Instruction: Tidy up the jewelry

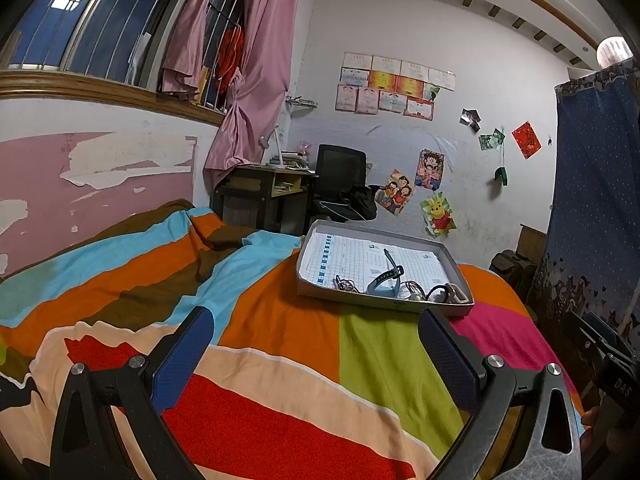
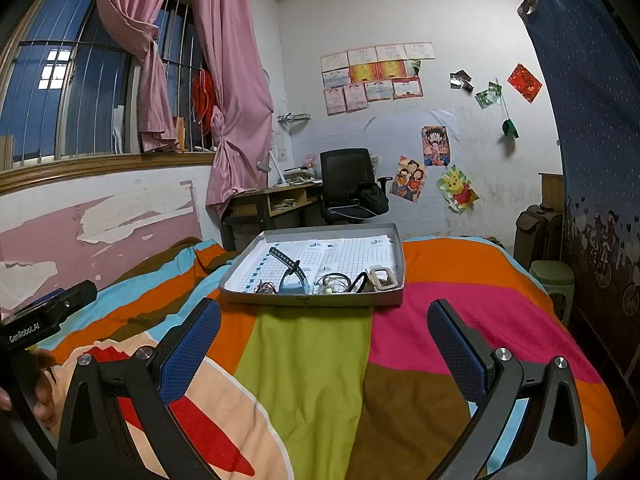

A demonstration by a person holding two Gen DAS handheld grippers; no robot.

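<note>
A shallow grey tray [image 1: 352,298] [image 2: 312,301] lined with grid paper lies on the striped bedspread. Along its near edge lie a blue-grey watch [image 1: 386,280] [image 2: 294,276], a small tangle of chain [image 1: 345,284] [image 2: 264,288], a thin coiled necklace [image 2: 335,281] [image 1: 414,290] and a pale bracelet [image 1: 454,293] [image 2: 380,276]. My left gripper [image 1: 316,320] is open and empty, a short way in front of the tray. My right gripper [image 2: 324,316] is open and empty, close before the tray's front edge.
The bedspread [image 1: 280,360] [image 2: 312,380] covers the whole foreground. A desk [image 2: 272,200] and black office chair [image 2: 348,184] stand behind the bed. A window wall runs along the left. A blue curtain [image 2: 592,120] and green stool [image 2: 554,280] are at right.
</note>
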